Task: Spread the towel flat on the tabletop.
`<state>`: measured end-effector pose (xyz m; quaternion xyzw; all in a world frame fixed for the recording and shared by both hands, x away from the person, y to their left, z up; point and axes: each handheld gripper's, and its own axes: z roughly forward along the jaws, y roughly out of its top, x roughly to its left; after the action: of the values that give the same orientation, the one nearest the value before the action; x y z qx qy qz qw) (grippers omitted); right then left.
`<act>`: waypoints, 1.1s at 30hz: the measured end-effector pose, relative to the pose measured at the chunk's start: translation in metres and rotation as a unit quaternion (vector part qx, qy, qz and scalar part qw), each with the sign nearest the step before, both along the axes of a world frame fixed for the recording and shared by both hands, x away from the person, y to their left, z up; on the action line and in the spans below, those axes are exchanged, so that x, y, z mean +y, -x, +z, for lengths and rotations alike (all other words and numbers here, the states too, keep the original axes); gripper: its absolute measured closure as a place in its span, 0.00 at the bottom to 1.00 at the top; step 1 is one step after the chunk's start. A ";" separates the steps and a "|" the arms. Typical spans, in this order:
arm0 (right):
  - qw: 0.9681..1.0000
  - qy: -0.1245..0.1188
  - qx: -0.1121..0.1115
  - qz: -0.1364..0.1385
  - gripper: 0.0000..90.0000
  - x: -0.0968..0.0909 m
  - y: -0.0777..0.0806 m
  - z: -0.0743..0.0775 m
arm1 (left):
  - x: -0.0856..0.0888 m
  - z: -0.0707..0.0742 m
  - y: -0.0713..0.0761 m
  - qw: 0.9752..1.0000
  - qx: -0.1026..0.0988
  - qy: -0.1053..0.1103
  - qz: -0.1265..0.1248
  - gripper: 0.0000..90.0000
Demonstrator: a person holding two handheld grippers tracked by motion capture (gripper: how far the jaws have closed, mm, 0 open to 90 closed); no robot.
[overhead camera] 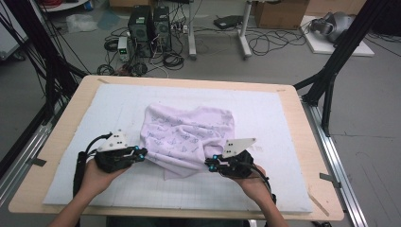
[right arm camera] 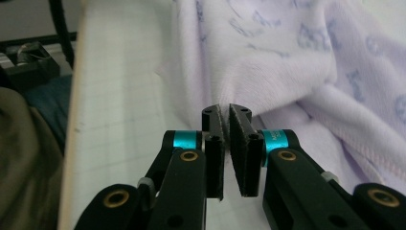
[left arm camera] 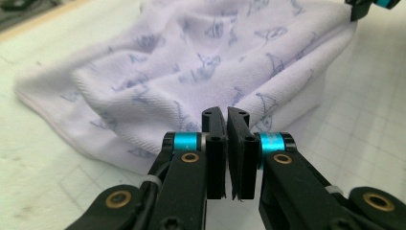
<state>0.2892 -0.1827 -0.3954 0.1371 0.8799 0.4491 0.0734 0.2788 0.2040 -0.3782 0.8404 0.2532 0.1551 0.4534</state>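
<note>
Both grippers are clenched on the cloth [overhead camera: 187, 137], one at each side of its near part. Left gripper [overhead camera: 143, 152] pinches a fold at the cloth's left edge; in the left gripper view its jaws stand nearly together with fabric caught at their tips [left arm camera: 226, 117]. Right gripper [overhead camera: 210, 163] nips the right edge the same way, a pleat of cloth drawn into its tips [right arm camera: 225, 115]. Pale lilac with a blue print, the cloth lies rumpled on the white mat [overhead camera: 265, 113] covering the counter [overhead camera: 302, 137], near its middle, bunched between the two grippers.
</note>
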 end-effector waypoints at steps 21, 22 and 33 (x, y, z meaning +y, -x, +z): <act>0.998 -0.001 -0.006 -0.063 0.73 0.000 -0.011 0.003 | 0.016 -0.009 -0.011 0.999 0.017 -0.002 0.027 0.69; 0.998 0.002 -0.007 -0.070 0.71 -0.001 -0.014 0.001 | 0.011 -0.013 -0.010 1.000 0.020 -0.006 0.019 0.66; 0.994 0.058 -0.009 -0.087 0.70 0.025 -0.051 -0.022 | -0.040 -0.061 -0.023 0.996 0.068 -0.051 -0.012 0.65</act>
<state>0.3405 -0.1574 -0.4170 0.2049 0.8885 0.3901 0.1280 0.3017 0.1635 -0.4388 0.8740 0.2648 0.1052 0.3935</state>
